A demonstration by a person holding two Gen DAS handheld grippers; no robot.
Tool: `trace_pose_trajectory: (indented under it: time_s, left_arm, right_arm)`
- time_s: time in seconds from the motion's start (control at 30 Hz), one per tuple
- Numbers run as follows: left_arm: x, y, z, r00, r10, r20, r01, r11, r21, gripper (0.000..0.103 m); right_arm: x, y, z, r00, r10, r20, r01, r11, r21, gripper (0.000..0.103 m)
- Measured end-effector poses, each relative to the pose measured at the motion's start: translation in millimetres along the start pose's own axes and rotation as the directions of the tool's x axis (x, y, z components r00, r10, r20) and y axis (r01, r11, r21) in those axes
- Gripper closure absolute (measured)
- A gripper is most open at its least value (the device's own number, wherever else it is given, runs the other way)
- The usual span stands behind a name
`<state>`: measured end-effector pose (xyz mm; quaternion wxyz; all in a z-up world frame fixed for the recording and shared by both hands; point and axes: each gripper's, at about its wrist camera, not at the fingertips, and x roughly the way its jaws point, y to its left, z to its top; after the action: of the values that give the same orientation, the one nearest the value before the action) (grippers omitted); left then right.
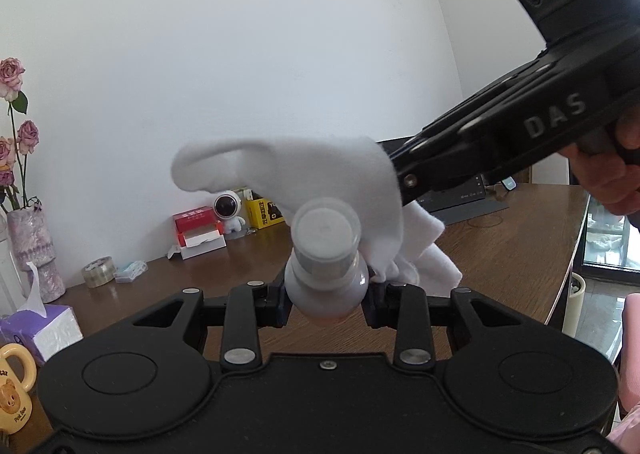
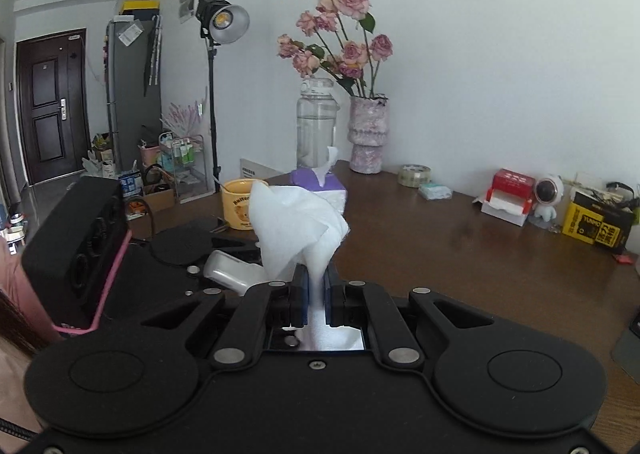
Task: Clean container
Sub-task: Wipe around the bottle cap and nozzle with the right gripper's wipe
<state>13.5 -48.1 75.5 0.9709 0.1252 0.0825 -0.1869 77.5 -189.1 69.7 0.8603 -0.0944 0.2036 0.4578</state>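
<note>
My left gripper (image 1: 326,304) is shut on a small white bottle-shaped container (image 1: 326,254), its capped end pointing toward the camera, held above the brown table (image 1: 500,238). A white tissue (image 1: 320,170) is draped over the container's far right side, pinched by my right gripper, whose black body comes in from the upper right. In the right wrist view, my right gripper (image 2: 318,286) is shut on the tissue (image 2: 298,226), which fans out above the fingers. The container (image 2: 232,274) shows just left of it, partly hidden by the tissue.
A purple tissue box (image 2: 320,184), yellow mug (image 2: 238,204), clear water jar (image 2: 316,126) and vase of roses (image 2: 368,134) stand at the table's left end. Tape roll (image 2: 414,175), red-white box (image 2: 508,196), astronaut figure (image 2: 548,196) and yellow box (image 2: 596,226) line the wall.
</note>
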Motion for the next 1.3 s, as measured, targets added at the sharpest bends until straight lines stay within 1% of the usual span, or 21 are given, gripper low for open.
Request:
trace_pose_trajectory:
  time_s: [0.13,0.3,0.4,0.5,0.57,0.67,0.8,0.93,1.13,1.3]
  left_arm:
    - [-7,-4,1,1.0,-0.007,0.018,0.007,1.0,0.015,0.07]
    - [-13,-7,1,0.999,-0.023,0.028,0.023,1.0,0.019,0.07]
    - [-3,-2,-3,1.0,-0.015,0.016,0.014,1.0,0.009,0.07]
    - [6,4,-7,1.0,-0.006,0.003,0.006,1.0,0.0,0.07]
    - [12,7,-10,1.0,0.0,-0.006,0.0,1.0,-0.006,0.07]
    - [22,12,-14,1.0,0.008,-0.019,-0.008,1.0,-0.015,0.07]
    - [21,11,-15,1.0,0.005,-0.017,-0.006,1.0,-0.026,0.07]
    - [15,8,-15,1.0,-0.008,-0.008,0.007,1.0,-0.029,0.07]
    - [6,7,-14,1.0,-0.024,0.017,0.024,0.999,-0.024,0.07]
    - [-3,3,-12,0.998,-0.046,0.035,0.046,0.999,-0.017,0.07]
  right_arm:
    - [11,-16,-4,0.998,-0.045,-0.046,0.048,0.997,0.053,0.096]
    - [24,-24,-12,0.994,-0.054,-0.09,0.062,0.993,0.096,0.096]
    - [23,-22,-11,0.995,-0.043,-0.085,0.052,0.994,0.101,0.096]
    - [12,-12,-6,0.998,-0.034,-0.045,0.038,0.997,0.07,0.096]
    - [2,-3,-1,1.0,-0.006,-0.023,0.008,0.999,0.054,0.096]
    - [-7,12,3,0.999,0.04,-0.012,-0.04,0.999,0.035,0.096]
    - [-15,23,6,0.997,0.071,-0.008,-0.071,0.997,0.023,0.096]
    - [-13,13,6,0.999,0.041,-0.023,-0.04,0.998,0.047,0.096]
    - [2,-14,-1,0.997,-0.022,-0.067,0.03,0.993,0.114,0.096]
    - [17,-28,-11,0.993,-0.042,-0.111,0.058,0.988,0.146,0.096]
